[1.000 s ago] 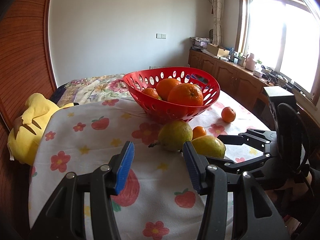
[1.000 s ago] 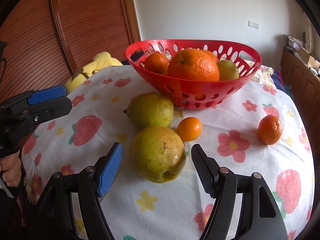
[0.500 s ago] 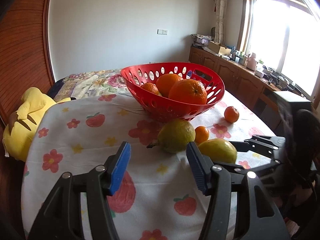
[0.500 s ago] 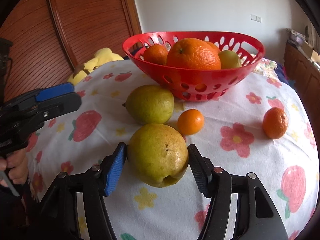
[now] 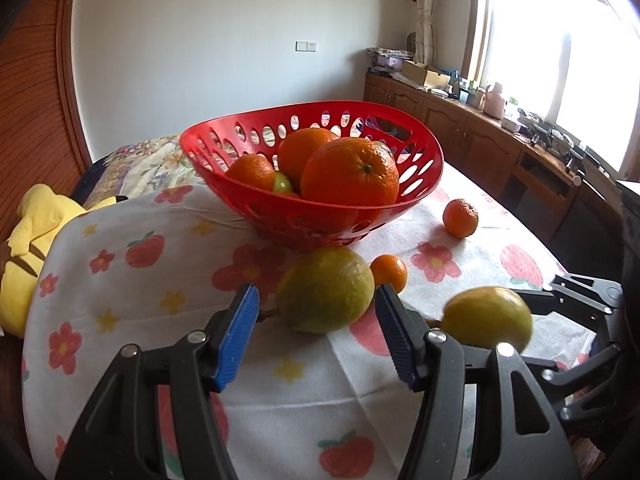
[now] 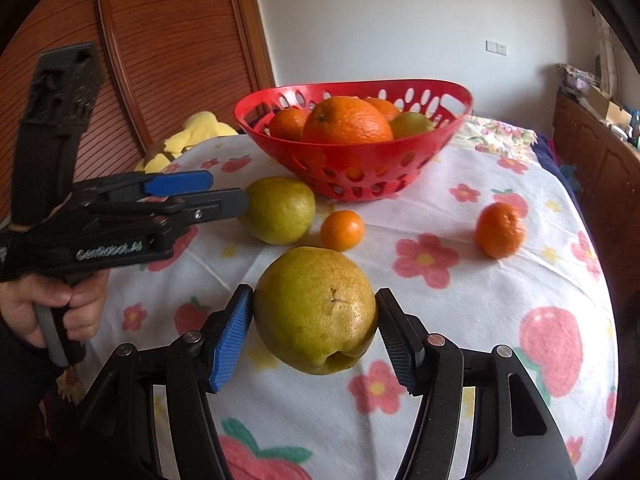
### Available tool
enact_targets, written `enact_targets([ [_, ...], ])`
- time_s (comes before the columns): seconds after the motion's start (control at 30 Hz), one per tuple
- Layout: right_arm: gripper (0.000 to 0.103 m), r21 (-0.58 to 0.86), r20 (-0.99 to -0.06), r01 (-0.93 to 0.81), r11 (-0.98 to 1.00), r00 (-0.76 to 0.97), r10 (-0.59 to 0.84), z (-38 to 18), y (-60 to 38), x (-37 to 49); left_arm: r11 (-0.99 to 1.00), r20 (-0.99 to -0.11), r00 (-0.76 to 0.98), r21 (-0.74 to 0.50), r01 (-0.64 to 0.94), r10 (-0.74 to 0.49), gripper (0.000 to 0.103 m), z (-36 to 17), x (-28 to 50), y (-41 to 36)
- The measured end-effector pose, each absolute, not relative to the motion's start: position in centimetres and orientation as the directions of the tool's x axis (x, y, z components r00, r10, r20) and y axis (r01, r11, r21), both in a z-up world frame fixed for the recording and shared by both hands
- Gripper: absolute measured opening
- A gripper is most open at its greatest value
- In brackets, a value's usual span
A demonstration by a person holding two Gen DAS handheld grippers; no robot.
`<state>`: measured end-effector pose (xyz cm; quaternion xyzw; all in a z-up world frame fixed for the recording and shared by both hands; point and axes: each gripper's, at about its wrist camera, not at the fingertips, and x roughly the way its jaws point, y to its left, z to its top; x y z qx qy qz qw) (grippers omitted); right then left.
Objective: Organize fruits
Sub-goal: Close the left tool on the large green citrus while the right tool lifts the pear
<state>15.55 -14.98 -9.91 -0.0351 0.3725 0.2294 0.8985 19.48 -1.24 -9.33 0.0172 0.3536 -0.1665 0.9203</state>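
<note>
A red basket (image 5: 400, 128) (image 6: 448, 120) holds several oranges and a green fruit at the back of the table. My right gripper (image 6: 314, 330) is shut on a yellow-green pear (image 6: 316, 308) and holds it above the cloth; this pear also shows in the left wrist view (image 5: 486, 320). My left gripper (image 5: 316, 334) is open, its fingers on either side of a second pear (image 5: 326, 288) (image 6: 280, 208) that lies on the cloth. A small mandarin (image 5: 389, 273) (image 6: 342, 230) lies beside it. Another mandarin (image 5: 461, 218) (image 6: 500, 230) lies further right.
The table has a white cloth with a flower and strawberry print (image 5: 140, 280) (image 6: 520, 300). A yellow plush toy (image 5: 28, 240) (image 6: 192, 136) lies off the table's left edge. A wooden sideboard (image 5: 480, 132) with clutter runs under the window at the right.
My right gripper has shut on the near pear and lifted it off the cloth. My left gripper has moved forward until its open fingers flank the other pear.
</note>
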Motion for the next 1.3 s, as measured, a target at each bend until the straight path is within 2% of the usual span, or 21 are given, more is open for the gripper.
enact_targets([
  [0.27,0.064,0.086,-0.701,-0.387,0.918,0.631,0.332,-11.0,-17.1,15.4,0.937,-0.665,0.68,-0.089,0.338,-0.309,0.06,-9.6,21.1,-1.8],
  [0.37,0.064,0.115,-0.69,-0.382,0.917,0.633,0.351,-11.1,-17.7,15.4,0.941,-0.669,0.68,-0.091,0.326,-0.3,0.06,-9.7,21.3,-1.8],
  [0.67,0.065,0.069,-0.673,-0.375,0.924,0.667,0.321,-11.3,-17.2,14.8,0.932,-0.699,0.649,-0.066,0.357,-0.299,0.06,-10.2,22.2,-3.0],
  [0.93,0.065,0.1,-0.675,-0.377,0.921,0.654,0.342,-11.6,-17.4,15.1,0.938,-0.726,0.646,0.004,0.347,-0.236,0.065,-11.0,22.5,-3.6],
  [1.13,0.065,0.099,-0.676,-0.379,0.92,0.653,0.341,-11.6,-17.3,15.2,0.932,-0.74,0.628,0.007,0.363,-0.239,0.067,-11.6,23.0,-4.0],
  [1.3,0.065,0.091,-0.679,-0.384,0.919,0.651,0.339,-11.7,-17.0,15.2,0.927,-0.73,0.65,0.063,0.369,-0.209,0.067,-11.8,22.5,-4.8],
])
